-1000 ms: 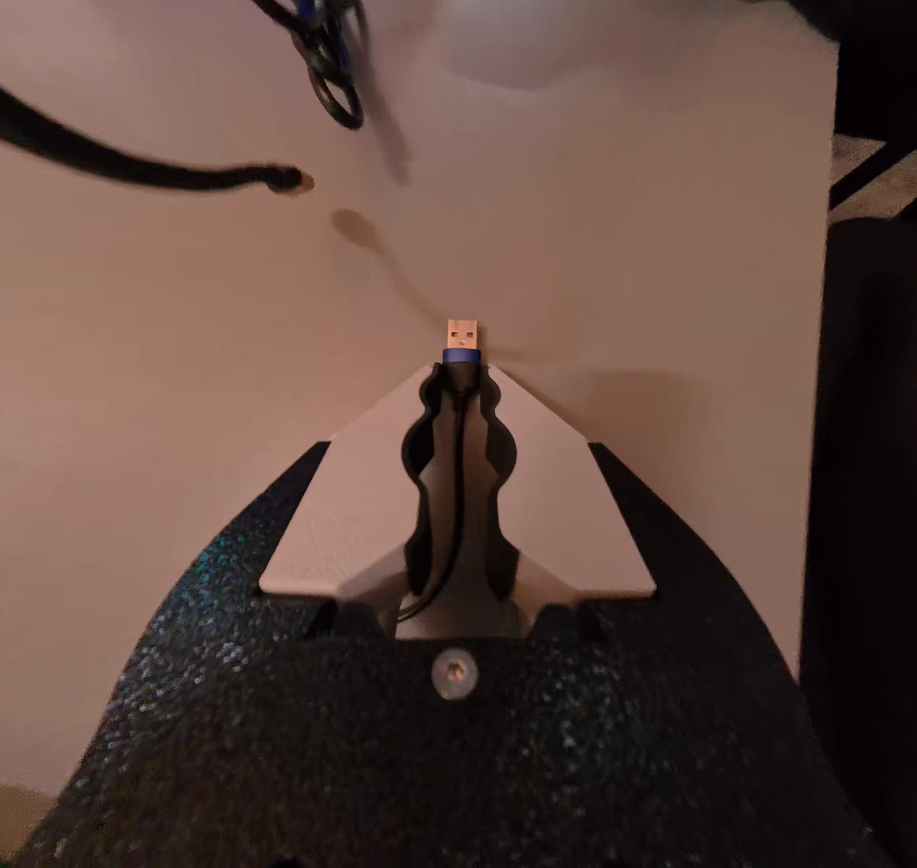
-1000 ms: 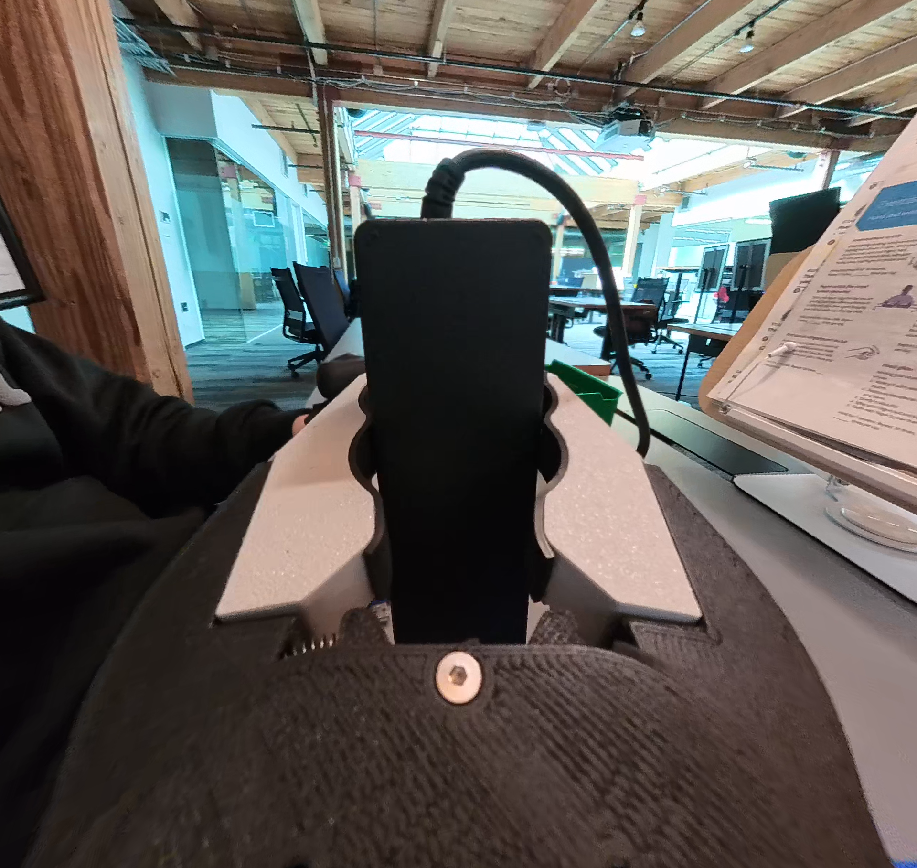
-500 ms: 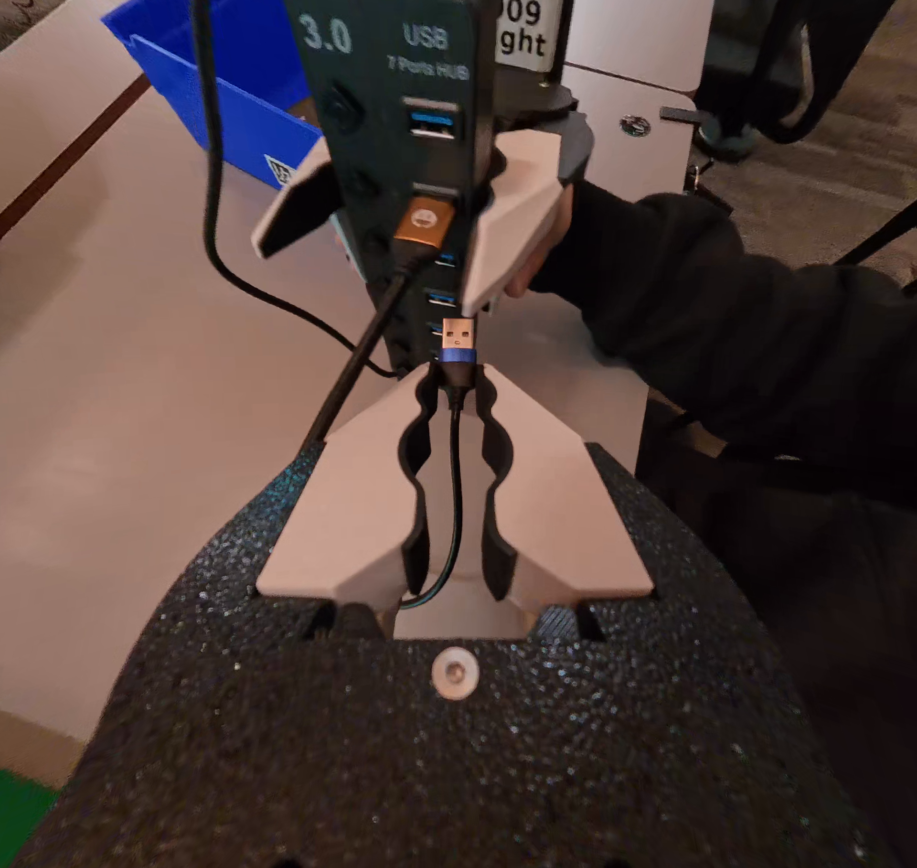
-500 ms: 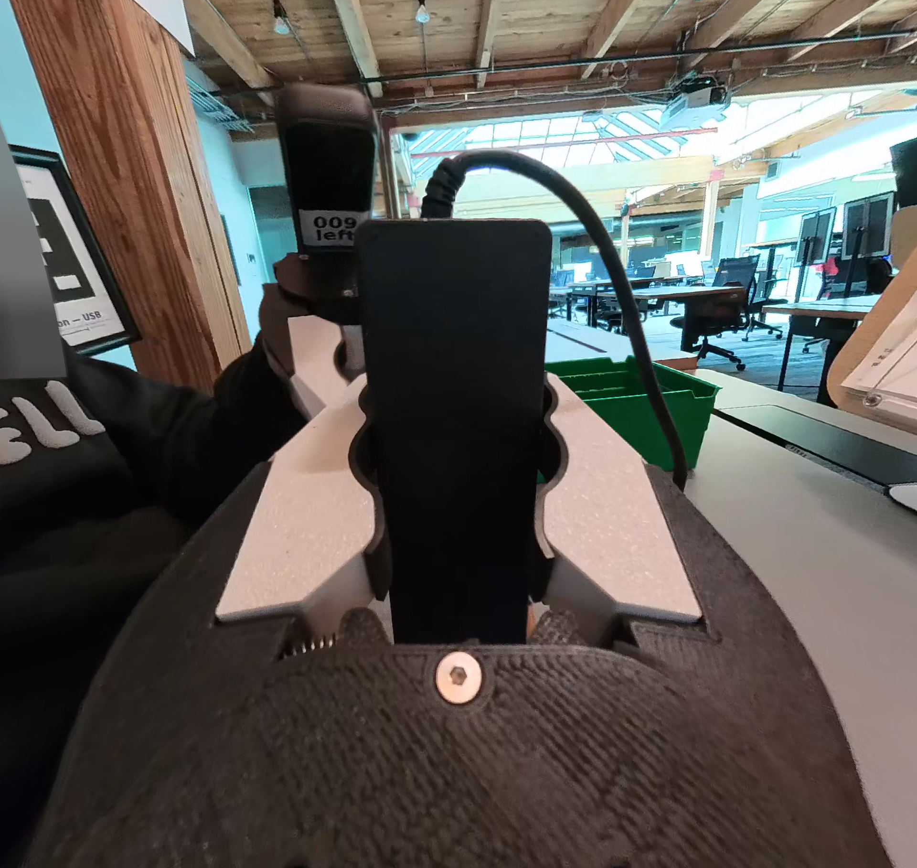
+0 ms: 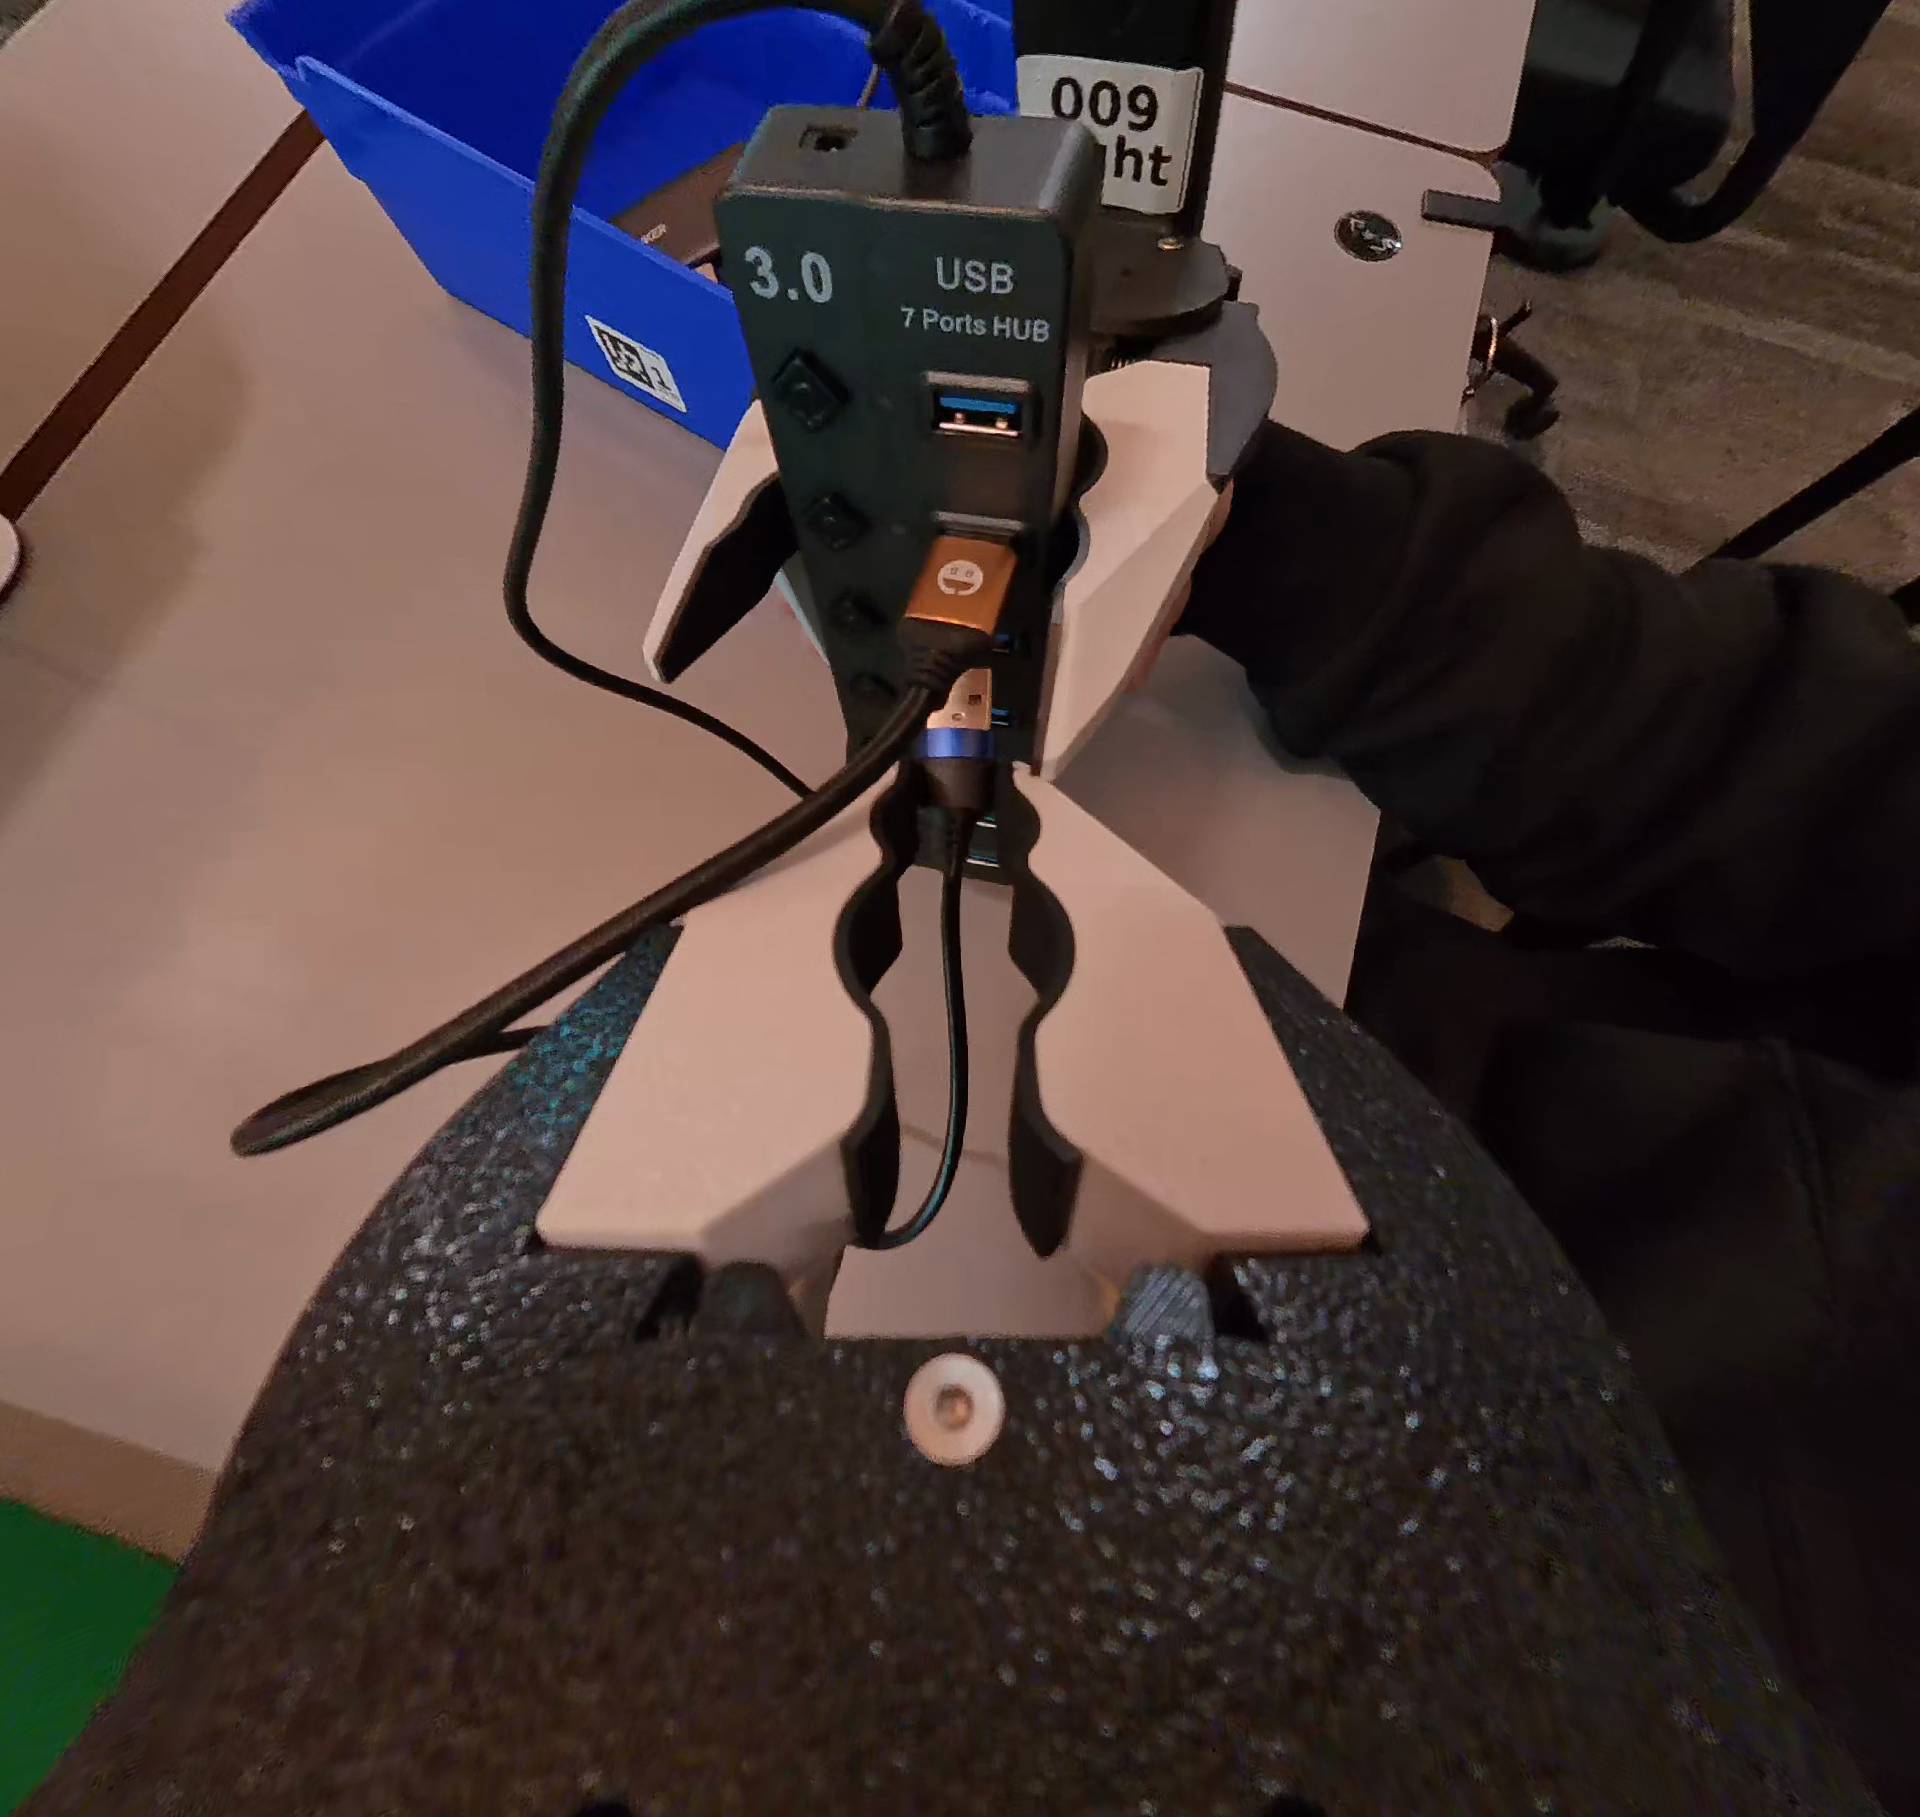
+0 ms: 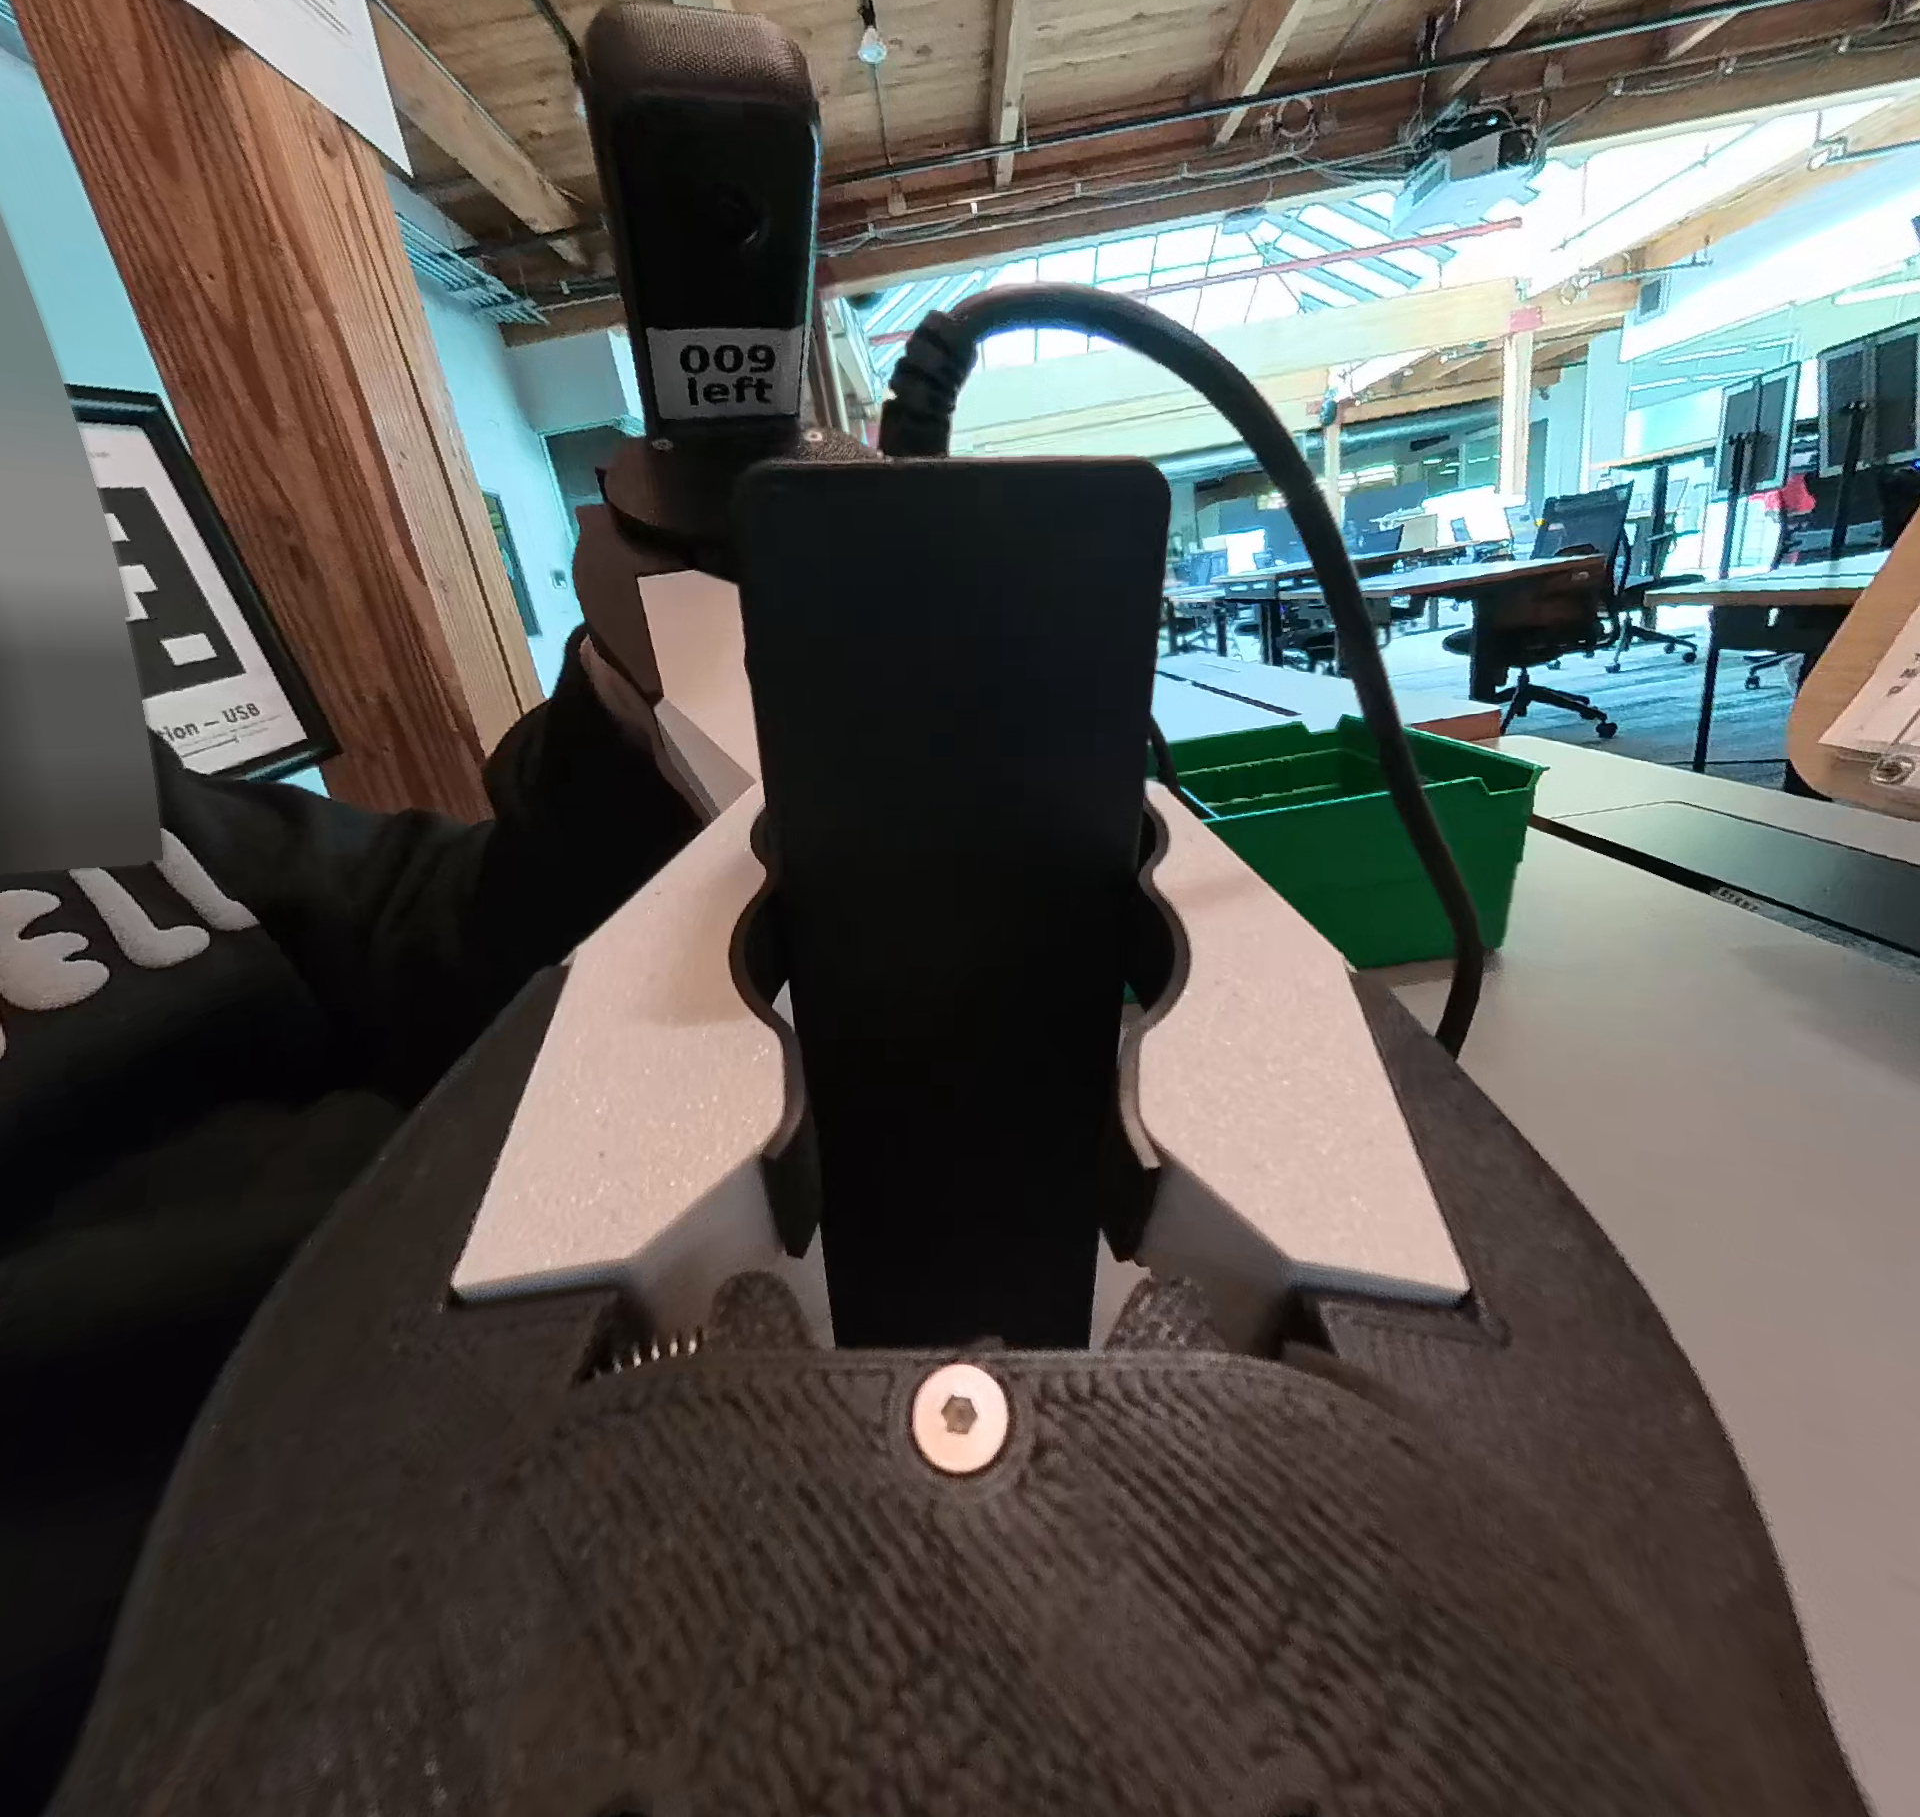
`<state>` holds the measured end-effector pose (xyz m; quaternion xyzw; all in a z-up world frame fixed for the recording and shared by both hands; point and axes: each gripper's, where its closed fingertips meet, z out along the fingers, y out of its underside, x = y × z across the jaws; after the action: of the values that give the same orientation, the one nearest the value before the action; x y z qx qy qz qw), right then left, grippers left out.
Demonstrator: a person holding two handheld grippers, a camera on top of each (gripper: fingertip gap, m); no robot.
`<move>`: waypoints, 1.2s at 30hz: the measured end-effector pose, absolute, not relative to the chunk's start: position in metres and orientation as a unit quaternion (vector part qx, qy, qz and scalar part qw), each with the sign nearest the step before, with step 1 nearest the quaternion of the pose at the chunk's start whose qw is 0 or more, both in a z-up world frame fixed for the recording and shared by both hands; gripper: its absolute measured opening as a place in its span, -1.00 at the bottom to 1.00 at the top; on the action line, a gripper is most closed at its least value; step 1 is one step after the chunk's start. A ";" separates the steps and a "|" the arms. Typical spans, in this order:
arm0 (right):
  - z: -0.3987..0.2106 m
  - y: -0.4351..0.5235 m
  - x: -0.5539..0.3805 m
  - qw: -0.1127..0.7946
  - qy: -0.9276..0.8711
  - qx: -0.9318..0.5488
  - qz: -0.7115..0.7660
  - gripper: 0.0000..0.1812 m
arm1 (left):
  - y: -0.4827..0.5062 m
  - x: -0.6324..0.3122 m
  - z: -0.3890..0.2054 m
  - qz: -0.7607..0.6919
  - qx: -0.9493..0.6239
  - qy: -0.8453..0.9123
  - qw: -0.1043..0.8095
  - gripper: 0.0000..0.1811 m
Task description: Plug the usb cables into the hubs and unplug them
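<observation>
My left gripper (image 5: 956, 811) is shut on a blue-collared USB plug (image 5: 961, 723), its metal tip close against the port side of a black USB hub (image 5: 914, 354) just below an orange plug (image 5: 956, 588) seated in the hub. My right gripper (image 6: 951, 832) is shut on the hub (image 6: 951, 728) and holds it upright above the table, back side toward its camera. In the left wrist view the right gripper's white fingers (image 5: 1132, 562) clamp the hub's sides. The hub's own black cable (image 5: 540, 313) loops from its top.
A blue bin (image 5: 468, 105) stands on the table behind the hub. A green bin (image 6: 1340, 832) sits on the table beyond the right gripper. A person's black sleeve (image 5: 1507, 676) reaches in from the right. A loose black cable (image 5: 468, 1029) runs from the orange plug.
The left gripper swung up from facing the tabletop to face the hub, then moved closer, so the blue plug now sits against the hub's ports. The right gripper turned slightly with the hub.
</observation>
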<state>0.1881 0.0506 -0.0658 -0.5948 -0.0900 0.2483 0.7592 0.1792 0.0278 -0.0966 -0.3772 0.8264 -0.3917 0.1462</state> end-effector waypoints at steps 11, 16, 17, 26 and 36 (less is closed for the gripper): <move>-0.064 0.052 0.188 0.761 -0.079 -0.586 0.267 -0.30 | 0.028 0.177 -0.106 -0.378 -0.366 0.842 0.119 -0.86; -0.067 0.054 0.187 0.756 -0.081 -0.596 0.259 -0.30 | 0.030 0.174 -0.113 -0.370 -0.371 0.847 0.092 -0.86; -0.067 0.055 0.187 0.756 -0.081 -0.595 0.260 -0.30 | 0.030 0.174 -0.116 -0.365 -0.370 0.850 0.091 -0.86; -0.071 0.056 0.187 0.752 -0.080 -0.600 0.261 -0.30 | 0.030 0.175 -0.118 -0.377 -0.366 0.846 0.086 -0.86; -0.074 0.058 0.187 0.746 -0.080 -0.610 0.253 -0.30 | 0.025 0.177 -0.124 -0.391 -0.370 0.840 0.067 -0.85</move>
<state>0.1871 0.0581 -0.0740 -0.6103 -0.0803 0.2533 0.7463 0.1772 0.0252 -0.1237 -0.3696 0.8403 -0.3909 0.0674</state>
